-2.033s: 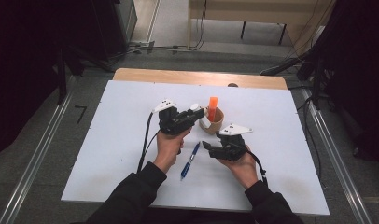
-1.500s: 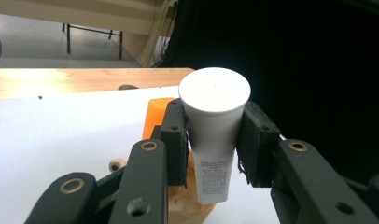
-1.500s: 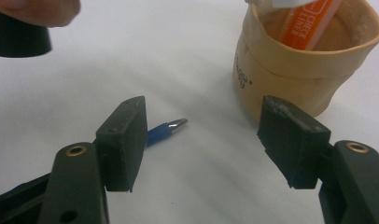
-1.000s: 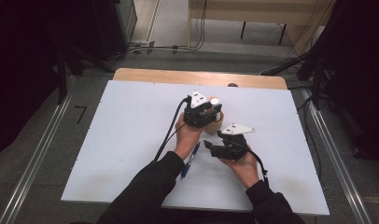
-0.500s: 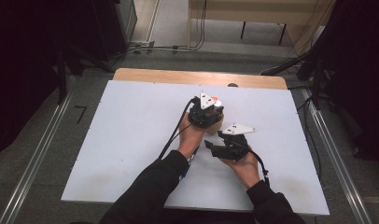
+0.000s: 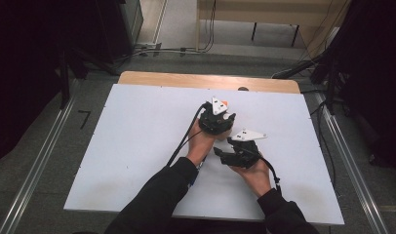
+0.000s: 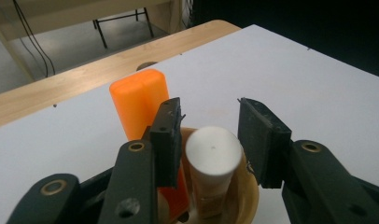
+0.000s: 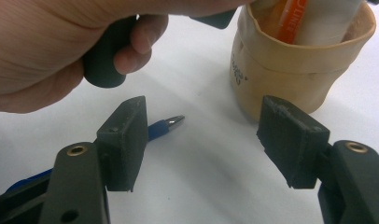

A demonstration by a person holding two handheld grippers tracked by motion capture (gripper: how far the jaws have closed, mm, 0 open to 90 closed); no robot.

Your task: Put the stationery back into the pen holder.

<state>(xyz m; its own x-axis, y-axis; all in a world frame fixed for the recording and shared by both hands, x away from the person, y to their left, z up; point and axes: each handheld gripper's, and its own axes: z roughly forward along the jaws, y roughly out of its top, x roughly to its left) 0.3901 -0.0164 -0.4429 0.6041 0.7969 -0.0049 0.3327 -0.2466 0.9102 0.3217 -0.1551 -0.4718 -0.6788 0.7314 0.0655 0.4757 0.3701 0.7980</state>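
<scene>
A tan cup (image 7: 251, 201) holds an orange marker (image 7: 140, 100) and a white capped cylinder (image 7: 213, 152). My left gripper (image 7: 210, 136) hangs over the cup, open, its jaws on either side of the white cylinder with small gaps. In the high view the left gripper (image 6: 216, 122) covers the cup, and the orange marker tip (image 6: 224, 103) peeks out behind it. My right gripper (image 8: 205, 136) is open and empty just above the table. The tan cup (image 8: 290, 70) stands beyond its right jaw and a blue pen (image 8: 162, 127) lies beyond its left jaw. In the high view the right gripper (image 6: 226, 147) sits just right of the left hand.
The white table top (image 6: 137, 131) stretches wide to the left of the hands, with a wooden strip (image 6: 186, 79) along its far edge. The person's left hand (image 8: 61, 46) hangs close above the pen. Cables trail from both grippers.
The left gripper has moved right and away from the person, from beside the cup to directly over it, jaws now around the white cylinder. The right gripper has stayed put.
</scene>
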